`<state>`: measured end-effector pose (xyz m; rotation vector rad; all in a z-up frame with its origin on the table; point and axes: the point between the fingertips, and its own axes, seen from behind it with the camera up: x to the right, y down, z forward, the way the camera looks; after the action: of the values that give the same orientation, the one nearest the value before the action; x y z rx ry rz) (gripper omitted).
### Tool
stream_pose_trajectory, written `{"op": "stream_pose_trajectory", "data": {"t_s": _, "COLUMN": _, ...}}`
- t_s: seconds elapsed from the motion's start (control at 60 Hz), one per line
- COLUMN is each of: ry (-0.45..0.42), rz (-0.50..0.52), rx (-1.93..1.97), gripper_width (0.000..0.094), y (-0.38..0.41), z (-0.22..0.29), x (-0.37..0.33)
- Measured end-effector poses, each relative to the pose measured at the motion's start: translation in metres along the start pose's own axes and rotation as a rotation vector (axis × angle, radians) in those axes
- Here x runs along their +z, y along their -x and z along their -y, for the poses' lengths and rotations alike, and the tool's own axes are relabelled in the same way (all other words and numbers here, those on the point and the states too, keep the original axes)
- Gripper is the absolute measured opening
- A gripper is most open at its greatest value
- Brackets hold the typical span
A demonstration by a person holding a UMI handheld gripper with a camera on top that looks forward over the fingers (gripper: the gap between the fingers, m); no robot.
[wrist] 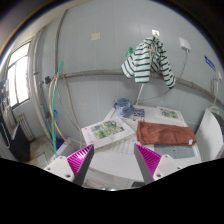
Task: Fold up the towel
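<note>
A rust-brown towel (160, 133) lies folded on the grey table (112, 160), ahead of and to the right of my gripper (112, 158). The two fingers with magenta pads (80, 157) stand wide apart with nothing between them, only bare table. The gripper hovers over the table's near part, apart from the towel.
A printed box or booklet (107, 130) lies ahead to the left of the towel. A blue cup or bowl (123, 104) stands behind it. A green-and-white striped garment (149, 60) hangs on the back wall. A window (18, 78) is to the left, a white chair back (208, 135) to the right.
</note>
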<state>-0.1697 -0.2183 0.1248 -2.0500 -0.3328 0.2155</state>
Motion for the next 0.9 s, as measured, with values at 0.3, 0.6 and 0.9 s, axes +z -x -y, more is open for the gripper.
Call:
{"op": "stream_pose_trajectory", "data": {"t_s": 0.3, "ry": 0.069, "rz": -0.138, "rx": -0.099, "gripper_width": 0.0835, "y": -0.105, "z": -0.018, "x": 0.135}}
{"op": "stream_pose_trajectory", "data": {"t_s": 0.6, "ry": 0.174, "rz": -0.056, "rx": -0.094, "gripper_width": 0.0727, "y": -0.133, "z": -0.036, "x": 0.217}}
{"op": "stream_pose_trajectory", "data": {"t_s": 0.9, "ry": 0.144, "rz": -0.067, "rx": -0.060, "gripper_width": 0.0033, "y": -0.158, "z": -0.030, "x": 0.226}}
